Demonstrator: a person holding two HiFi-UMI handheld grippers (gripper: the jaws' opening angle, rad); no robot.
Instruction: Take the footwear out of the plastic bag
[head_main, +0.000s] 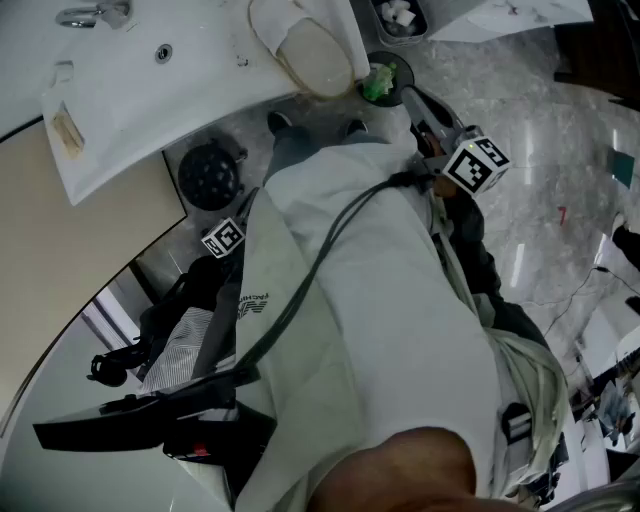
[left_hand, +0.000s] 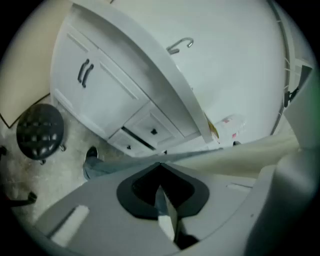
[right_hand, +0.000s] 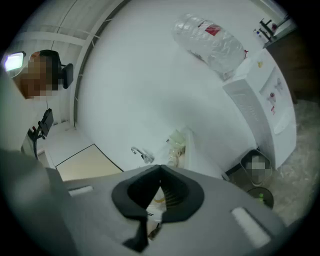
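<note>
Reading both tongs as clenched, nothing gripped.

Left tongs (left_hand: 160, 169): jaws together, empty. They point down toward a white cabinet (left_hand: 107, 95) under the bench (left_hand: 155, 75). Black stool (left_hand: 40, 131) at left of frame, on the floor. A dark shoe (left_hand: 91, 152) sits just below the cabinet.

Right tongs (right_hand: 160, 170): jaws together, empty. A faucet (right_hand: 141, 154) shows just above and left of them. Water dispenser (right_hand: 265, 100) with its bottle (right_hand: 212, 42) at upper right.

Head view: the white bench runs across the upper left. The footwear (head_main: 305, 45), a pale oval slipper shape, lies at the bench edge, top centre, well apart from both tongs. Cannot tell whether it is wrapped. A green item (head_main: 378, 82) in a dark round bin sits just right of it.

Left marker cube (head_main: 223, 238) is centre-left, right marker cube (head_main: 476, 164) upper right. The person's pale jacket (head_main: 380, 300) fills the space between them, with a dark cable (head_main: 320, 260) running across it.
</note>
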